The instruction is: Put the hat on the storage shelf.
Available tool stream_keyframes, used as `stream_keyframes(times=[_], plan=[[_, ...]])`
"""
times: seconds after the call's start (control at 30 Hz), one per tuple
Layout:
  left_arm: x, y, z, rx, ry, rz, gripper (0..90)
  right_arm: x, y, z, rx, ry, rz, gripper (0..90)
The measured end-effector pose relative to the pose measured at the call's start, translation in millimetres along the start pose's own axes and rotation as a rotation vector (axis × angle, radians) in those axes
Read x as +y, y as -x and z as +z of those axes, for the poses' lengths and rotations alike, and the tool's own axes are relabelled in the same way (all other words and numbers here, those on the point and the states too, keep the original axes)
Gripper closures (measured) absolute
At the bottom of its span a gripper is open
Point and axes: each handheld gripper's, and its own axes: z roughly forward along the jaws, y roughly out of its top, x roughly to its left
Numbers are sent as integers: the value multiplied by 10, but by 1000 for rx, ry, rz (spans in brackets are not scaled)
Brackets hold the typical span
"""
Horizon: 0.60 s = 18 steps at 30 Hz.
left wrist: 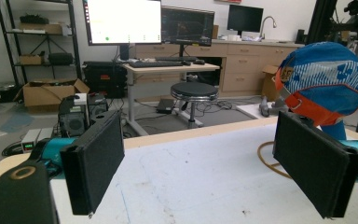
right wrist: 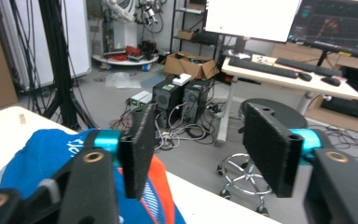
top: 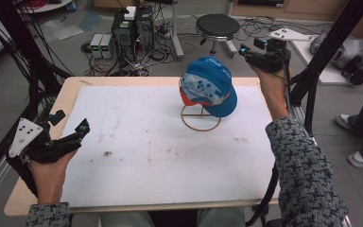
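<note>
So your blue baseball cap (top: 210, 87) is perched on a wire stand (top: 201, 118) whose round ring base lies flat on the white mat (top: 146, 151) covering the surface (top: 71, 90), a bit right of centre and toward the far edge. The cap has a white pattern on the side and orange trim, and its brim points down toward the right in the high view.

Your left gripper (top: 71, 137) hovers over the near-left corner of the mat, well apart from the cap. Jaws are spread wide with nothing between them; the left gripper view shows both black pads (left wrist: 95, 161) apart, with the mat between them and the cap (left wrist: 324, 81) up behind the right-hand pad.

Your right gripper (top: 246, 53) is up past the far-right corner of the surface, near the cap but not touching it as far as I can tell. Its jaws are released too. In the right gripper view the cap (right wrist: 42, 158) sits low and to the left, partly behind the gripper body, and through the gap you see floor and a black stool (right wrist: 261, 140).

Beyond the far edge there are two computer towers (top: 132, 28) on the floor amid a tangle of cables.
</note>
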Motion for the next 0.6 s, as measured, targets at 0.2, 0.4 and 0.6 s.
stream_keyframes(times=[0.2, 0.4, 0.6], plan=[[-5, 19, 18, -6, -2, 2, 167, 15, 106, -205, -39, 25, 12, 318], [-25, 33, 36, -10, -9, 0, 167, 31, 183, -404, -74, 43, 34, 213], [-20, 48, 43, -12, -8, 5, 167, -1, 204, -632, -68, 99, 59, 192]])
